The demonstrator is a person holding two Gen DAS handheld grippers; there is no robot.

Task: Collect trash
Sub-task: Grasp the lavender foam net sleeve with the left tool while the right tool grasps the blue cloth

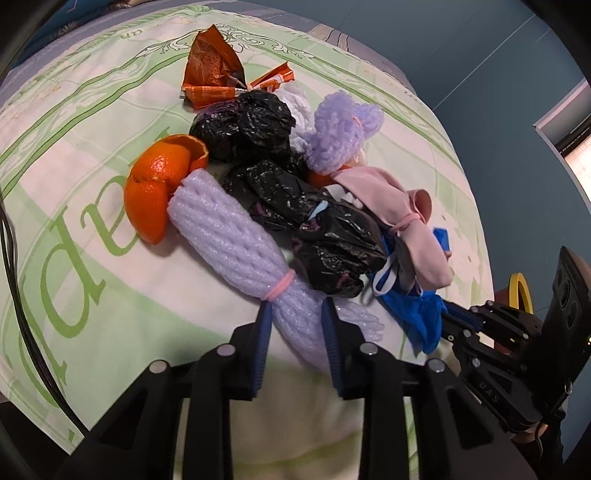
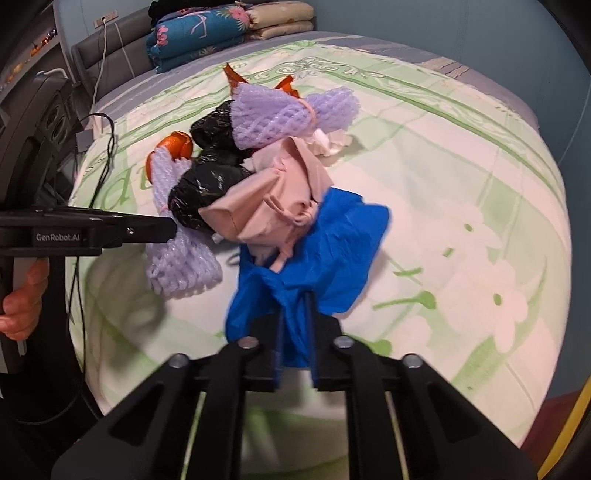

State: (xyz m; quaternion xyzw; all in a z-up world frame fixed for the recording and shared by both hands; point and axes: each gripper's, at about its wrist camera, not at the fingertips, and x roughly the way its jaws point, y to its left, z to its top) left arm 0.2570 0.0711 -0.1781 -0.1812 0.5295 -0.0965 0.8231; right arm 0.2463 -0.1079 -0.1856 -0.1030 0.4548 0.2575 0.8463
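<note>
A pile of trash lies on a green-patterned bed sheet (image 1: 92,177). My left gripper (image 1: 297,314) is shut on the tail end of a purple foam net sleeve (image 1: 236,229) tied with a pink rubber band. My right gripper (image 2: 295,299) is shut on a crumpled blue plastic bag (image 2: 325,240); it shows at the right of the left wrist view (image 1: 458,321). Beside these lie black plastic bags (image 1: 325,229), orange peel (image 1: 159,181), a pink cloth bundle (image 1: 399,210), a second purple foam net (image 1: 343,129) and an orange wrapper (image 1: 214,62).
The sheet (image 2: 461,166) spreads wide to the right of the pile. Folded blankets (image 2: 207,29) and a grey headboard (image 2: 110,55) stand at the far end. A black cable (image 1: 14,280) runs along the left edge. White crumpled paper (image 2: 332,142) lies behind the pink bundle.
</note>
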